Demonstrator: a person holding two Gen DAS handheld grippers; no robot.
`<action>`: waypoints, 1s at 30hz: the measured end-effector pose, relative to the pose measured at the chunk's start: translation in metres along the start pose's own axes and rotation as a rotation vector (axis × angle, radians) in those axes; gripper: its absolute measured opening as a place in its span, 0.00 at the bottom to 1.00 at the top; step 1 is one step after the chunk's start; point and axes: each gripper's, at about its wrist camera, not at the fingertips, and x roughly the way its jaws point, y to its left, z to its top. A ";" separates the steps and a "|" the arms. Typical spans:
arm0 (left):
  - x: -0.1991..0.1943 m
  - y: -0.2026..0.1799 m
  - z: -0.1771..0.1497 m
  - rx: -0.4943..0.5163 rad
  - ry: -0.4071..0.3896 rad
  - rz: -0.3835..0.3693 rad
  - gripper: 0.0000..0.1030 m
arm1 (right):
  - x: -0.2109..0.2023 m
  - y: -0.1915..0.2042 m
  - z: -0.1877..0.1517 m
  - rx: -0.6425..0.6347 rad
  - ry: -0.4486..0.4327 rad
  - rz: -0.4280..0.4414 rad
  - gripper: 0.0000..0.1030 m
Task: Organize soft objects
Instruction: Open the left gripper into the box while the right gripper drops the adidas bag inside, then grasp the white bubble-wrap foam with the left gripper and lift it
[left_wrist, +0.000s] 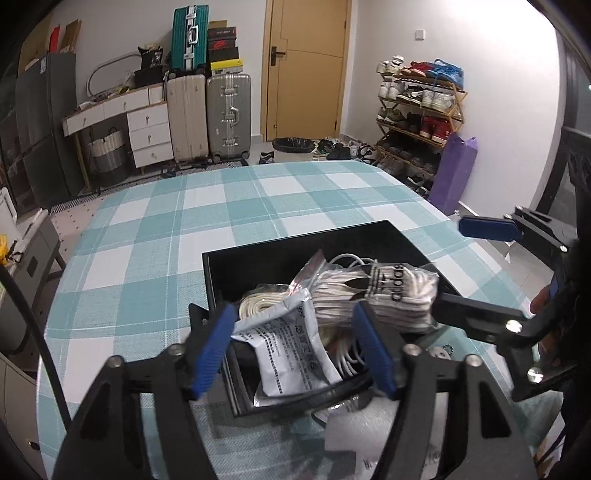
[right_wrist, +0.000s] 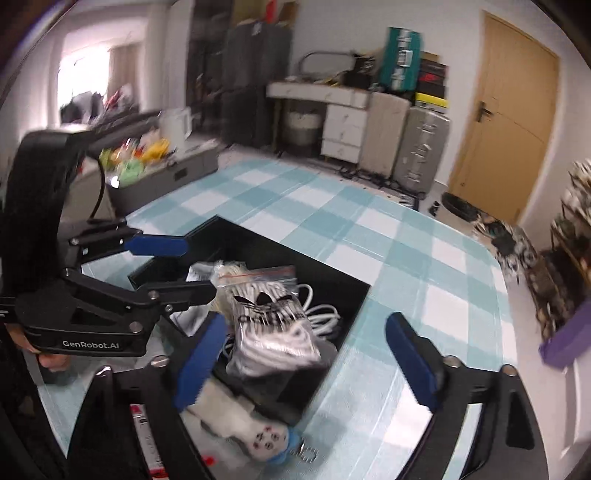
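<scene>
A black box (left_wrist: 295, 240) (right_wrist: 314, 266) stands on the teal checked tablecloth (left_wrist: 184, 221). Inside lie a clear bag of striped white socks (left_wrist: 388, 291) (right_wrist: 273, 321), coils of white cable (left_wrist: 255, 306) (right_wrist: 325, 314) and a silver printed pouch (left_wrist: 288, 347). My left gripper (left_wrist: 293, 350) (right_wrist: 177, 267) hangs open over the box's near side, with the pouch loose between its blue pads. My right gripper (right_wrist: 306, 365) (left_wrist: 469, 269) is wide open at the box's right side. The sock bag lies between its fingers and is not pressed.
A white plush toy (right_wrist: 243, 424) lies on the cloth against the box's near wall, beside a white packet (left_wrist: 369, 435). Beyond the table are suitcases (left_wrist: 227, 114), a door (left_wrist: 306, 66), a shoe rack (left_wrist: 417, 110) and a purple bag (left_wrist: 452, 173).
</scene>
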 end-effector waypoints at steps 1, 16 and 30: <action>-0.004 -0.002 -0.001 0.007 -0.006 -0.002 0.80 | -0.005 -0.001 -0.006 0.028 -0.014 0.003 0.98; -0.040 -0.002 -0.035 -0.027 -0.064 0.019 0.95 | -0.047 -0.024 -0.056 0.177 -0.026 -0.028 0.99; -0.048 -0.012 -0.053 0.005 -0.030 -0.015 0.95 | -0.043 -0.012 -0.069 0.186 0.039 0.029 0.99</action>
